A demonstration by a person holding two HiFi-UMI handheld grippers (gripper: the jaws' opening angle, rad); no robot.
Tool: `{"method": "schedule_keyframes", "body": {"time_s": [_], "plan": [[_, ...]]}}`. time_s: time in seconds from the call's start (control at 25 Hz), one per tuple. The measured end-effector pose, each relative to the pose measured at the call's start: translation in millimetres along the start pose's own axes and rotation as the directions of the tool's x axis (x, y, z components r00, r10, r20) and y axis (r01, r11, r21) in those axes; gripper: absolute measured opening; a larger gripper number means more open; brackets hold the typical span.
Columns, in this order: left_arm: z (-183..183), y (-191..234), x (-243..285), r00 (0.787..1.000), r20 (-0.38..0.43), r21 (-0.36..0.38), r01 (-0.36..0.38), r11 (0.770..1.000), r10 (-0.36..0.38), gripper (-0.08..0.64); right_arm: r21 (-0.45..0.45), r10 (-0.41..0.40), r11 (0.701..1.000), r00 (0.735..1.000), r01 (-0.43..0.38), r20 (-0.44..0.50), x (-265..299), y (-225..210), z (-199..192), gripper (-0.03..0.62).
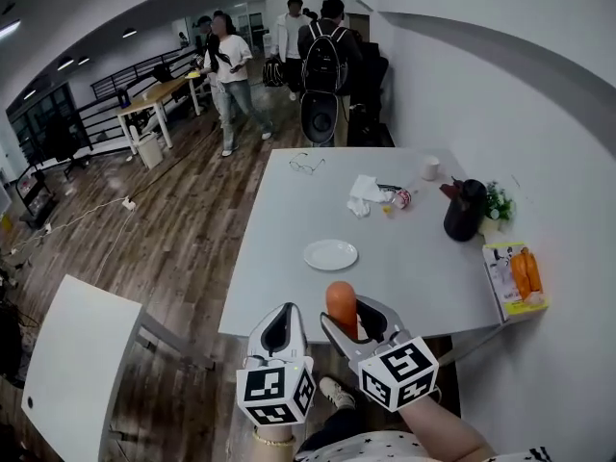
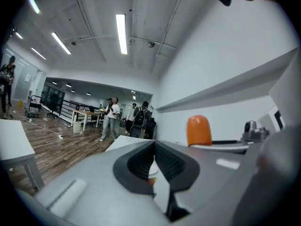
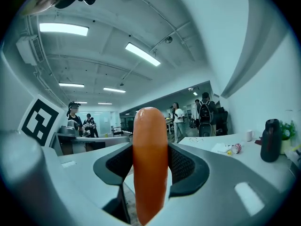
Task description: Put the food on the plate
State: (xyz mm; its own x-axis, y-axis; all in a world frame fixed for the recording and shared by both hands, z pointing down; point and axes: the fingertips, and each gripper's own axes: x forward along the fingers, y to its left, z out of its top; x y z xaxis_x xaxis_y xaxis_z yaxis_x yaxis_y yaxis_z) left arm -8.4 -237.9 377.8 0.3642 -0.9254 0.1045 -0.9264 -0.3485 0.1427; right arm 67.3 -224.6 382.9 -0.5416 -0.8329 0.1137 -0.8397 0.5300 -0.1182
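Food (image 1: 341,299) in right tongs (image 1: 348,312), plate (image 1: 330,255) on table (image 1: 414,258)

A black flask (image 1: 465,210), crumpled tissue (image 1: 364,192), eyeglasses (image 1: 306,164) and a paper cup (image 1: 430,167) were pictured on the white worktop (image 1: 279,253), with people (image 1: 229,65) gathered beyond.

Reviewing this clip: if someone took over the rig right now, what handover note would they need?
Left gripper: shut, empty, beside the right one.
Right gripper: shut on a carrot, held upright with its top above the jaws.
Plate: empty, on the table ahead of both grippers.
Done: carrot is in hand, at the table's near edge.
Left: carry it over the plate and set it down. A pack with more carrots lies at the table's right edge, so it may come next.
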Motion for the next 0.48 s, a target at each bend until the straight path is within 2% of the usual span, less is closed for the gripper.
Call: {"method": "schedule_keyframes", "body": {"time_s": [0.24, 0.48], "plan": [[3.2, 25.5, 86.9, 1.0, -0.008, -0.004, 0.012, 1.0, -0.012, 0.008, 0.001, -0.039, 0.999, 0.999, 0.039, -0.033, 66.9, -63.7, 4.5, 0.221], [-7.9, 51.6, 158.5, 0.999, -0.027, -0.025, 0.032, 0.999, -0.033, 0.008, 0.007, -0.065, 0.998, 0.99, 0.067, -0.126, 121.8, -118.7, -10.5, 0.221]]}}
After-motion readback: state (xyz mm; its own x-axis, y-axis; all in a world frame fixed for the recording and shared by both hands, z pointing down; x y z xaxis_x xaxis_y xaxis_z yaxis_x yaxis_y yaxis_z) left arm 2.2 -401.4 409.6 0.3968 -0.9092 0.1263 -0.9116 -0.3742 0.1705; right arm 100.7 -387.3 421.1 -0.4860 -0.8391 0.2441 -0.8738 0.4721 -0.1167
